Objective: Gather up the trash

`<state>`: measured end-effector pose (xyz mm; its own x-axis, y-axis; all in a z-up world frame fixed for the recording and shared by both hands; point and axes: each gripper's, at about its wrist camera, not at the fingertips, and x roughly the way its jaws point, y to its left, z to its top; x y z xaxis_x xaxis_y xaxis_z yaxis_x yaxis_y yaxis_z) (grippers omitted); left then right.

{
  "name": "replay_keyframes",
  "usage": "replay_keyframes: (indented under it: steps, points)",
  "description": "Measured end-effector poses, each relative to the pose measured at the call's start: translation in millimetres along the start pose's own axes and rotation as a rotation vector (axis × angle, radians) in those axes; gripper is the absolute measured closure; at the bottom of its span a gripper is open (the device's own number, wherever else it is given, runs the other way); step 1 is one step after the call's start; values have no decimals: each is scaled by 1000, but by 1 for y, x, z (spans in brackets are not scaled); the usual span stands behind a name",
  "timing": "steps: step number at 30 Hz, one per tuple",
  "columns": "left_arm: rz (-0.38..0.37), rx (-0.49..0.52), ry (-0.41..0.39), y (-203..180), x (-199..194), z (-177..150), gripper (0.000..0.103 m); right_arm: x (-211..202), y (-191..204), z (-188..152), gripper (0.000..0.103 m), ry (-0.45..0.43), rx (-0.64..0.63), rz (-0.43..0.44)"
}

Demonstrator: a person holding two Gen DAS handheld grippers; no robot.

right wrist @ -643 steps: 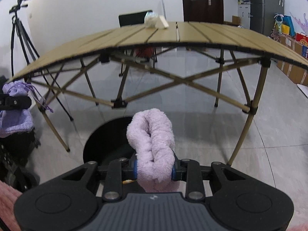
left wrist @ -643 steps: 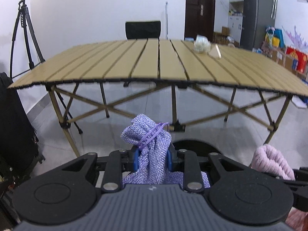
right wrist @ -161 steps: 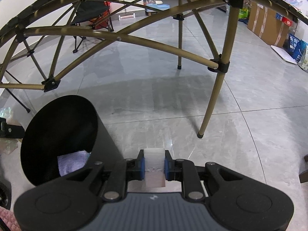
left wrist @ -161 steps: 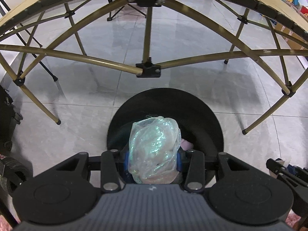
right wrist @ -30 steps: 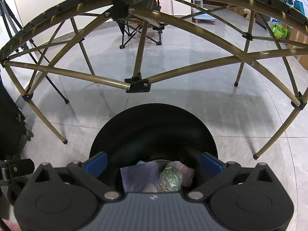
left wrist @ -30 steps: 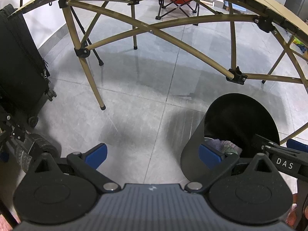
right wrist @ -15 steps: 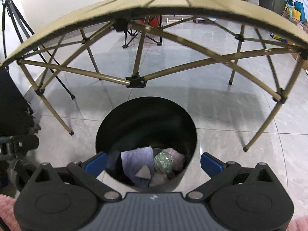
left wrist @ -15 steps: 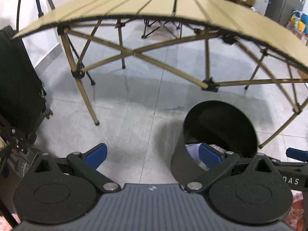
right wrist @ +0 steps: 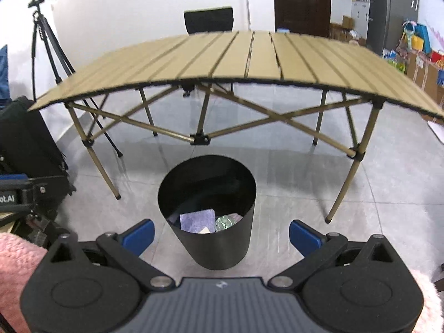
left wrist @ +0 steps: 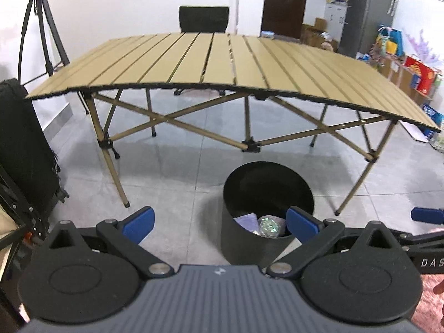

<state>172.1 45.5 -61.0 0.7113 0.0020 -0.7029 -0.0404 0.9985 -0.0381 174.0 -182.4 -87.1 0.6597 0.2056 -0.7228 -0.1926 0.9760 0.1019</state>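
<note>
A black round bin [right wrist: 211,249] stands on the floor in front of the folding table. Inside it lie a purple cloth pouch [right wrist: 197,222], a crumpled clear plastic bag [right wrist: 225,222] and a bit of pink towel [right wrist: 236,216]. The bin also shows in the left wrist view [left wrist: 244,244] with the pouch [left wrist: 247,223] and the plastic bag [left wrist: 269,226]. My left gripper [left wrist: 219,223] is open and empty, up and to the left of the bin. My right gripper [right wrist: 220,234] is open and empty, above and in front of the bin.
The slatted tan folding table [left wrist: 222,63] with crossed legs stands behind the bin; its top shows no objects. A black chair [right wrist: 208,22] is behind it. A tripod [right wrist: 47,41] and a black case [left wrist: 22,149] stand at the left. Boxes and bags [left wrist: 410,66] line the right wall.
Both grippers have risen and pulled back from the bin, so the table top has come into view. Both stay open and empty. The trash stays in the bin.
</note>
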Motion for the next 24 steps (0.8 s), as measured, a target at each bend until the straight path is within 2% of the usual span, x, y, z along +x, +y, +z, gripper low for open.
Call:
replay_keyframes:
  steps: [6,11,24]
  points:
    - [-29,16,-27,-8,-32,-12,0,-43,-1,-8,0,-61,-3,2]
    - [-46,23,-42,-13,-48,-21,0,-63,-2,-14,0,-87,-6,11]
    - [-51,33,-55,-16,-58,-25,0,-77,0,-19,0,-120,-6,17]
